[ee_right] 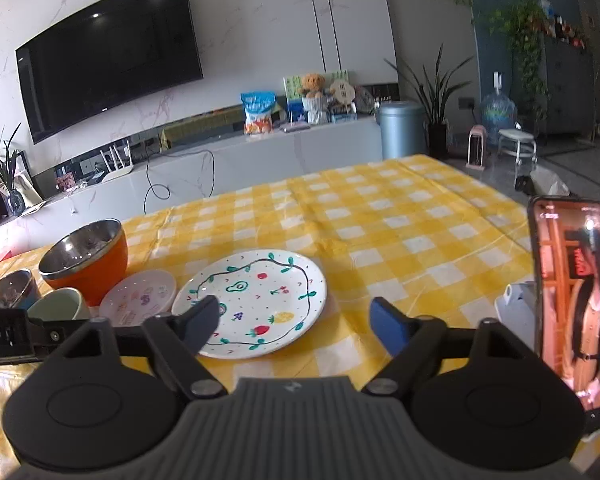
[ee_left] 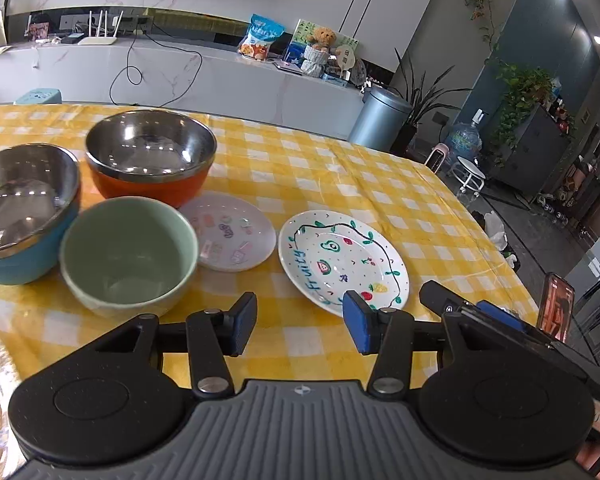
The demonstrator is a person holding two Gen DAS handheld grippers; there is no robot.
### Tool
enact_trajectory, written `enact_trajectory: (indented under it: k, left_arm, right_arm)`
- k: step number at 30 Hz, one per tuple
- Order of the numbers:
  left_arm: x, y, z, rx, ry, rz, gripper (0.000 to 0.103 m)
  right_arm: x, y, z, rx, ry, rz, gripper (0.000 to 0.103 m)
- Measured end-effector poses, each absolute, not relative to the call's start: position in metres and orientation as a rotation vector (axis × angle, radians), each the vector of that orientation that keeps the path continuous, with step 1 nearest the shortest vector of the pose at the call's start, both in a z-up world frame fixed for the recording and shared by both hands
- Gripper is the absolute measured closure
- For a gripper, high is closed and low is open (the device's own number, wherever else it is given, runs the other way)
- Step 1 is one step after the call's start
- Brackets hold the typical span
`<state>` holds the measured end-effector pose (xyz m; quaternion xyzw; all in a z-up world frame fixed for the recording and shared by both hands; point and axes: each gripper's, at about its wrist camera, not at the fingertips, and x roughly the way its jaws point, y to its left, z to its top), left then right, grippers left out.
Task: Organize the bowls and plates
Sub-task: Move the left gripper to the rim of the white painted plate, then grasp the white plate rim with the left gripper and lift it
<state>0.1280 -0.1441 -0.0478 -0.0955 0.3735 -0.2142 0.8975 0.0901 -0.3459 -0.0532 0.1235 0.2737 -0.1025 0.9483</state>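
Yellow-checked tablecloth fills the left wrist view, its left edge cutting off the blue steel-lined bowl. Three bowls show: that one, an orange steel-lined bowl and a green ceramic bowl; two plates, a small pale plate partly behind the green bowl and the fruit-painted plate. The left gripper is released, empty, its blue pad overlapping the fruit plate's near rim.

In the right wrist view the right gripper gapes empty; its left finger covers part of the fruit-painted plate. Left of that plate, the bowls are half hidden, possibly three. A phone stands right.
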Motion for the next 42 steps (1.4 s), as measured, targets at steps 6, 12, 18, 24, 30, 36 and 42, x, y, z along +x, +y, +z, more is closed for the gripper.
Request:
enact_trajectory:
  k: [6, 12, 18, 24, 30, 36, 42]
  left_arm:
    - [0.154, -0.157, -0.065, -0.209, 0.805, -0.421, 0.063]
    - [0.174, -0.16, -0.079, -0.244, 0.832, -0.401, 0.068]
    - [0.186, -0.166, -0.087, -0.262, 0.853, -0.4, 0.073]
    - [0.192, -0.165, -0.092, -0.275, 0.858, -0.401, 0.079]
    - [0.196, -0.168, -0.093, -0.275, 0.853, -0.406, 0.086]
    - [0.197, -0.171, -0.091, -0.261, 0.852, -0.395, 0.087]
    - [0.188, -0.17, -0.083, -0.241, 0.841, -0.413, 0.087]
  right_arm:
    - [0.121, -0.37, -0.063, 0.304, 0.596, -0.194, 0.052]
    - [0.148, -0.383, -0.076, 0.326, 0.644, -0.182, 0.068]
    - [0.167, -0.394, -0.09, 0.369, 0.684, -0.175, 0.08]
    - [0.173, -0.402, -0.1, 0.423, 0.694, -0.156, 0.085]
    - [0.176, -0.405, -0.104, 0.456, 0.688, -0.15, 0.086]
    - [0.176, -0.403, -0.104, 0.455, 0.684, -0.148, 0.092]
    - [0.166, -0.401, -0.095, 0.443, 0.688, -0.154, 0.093]
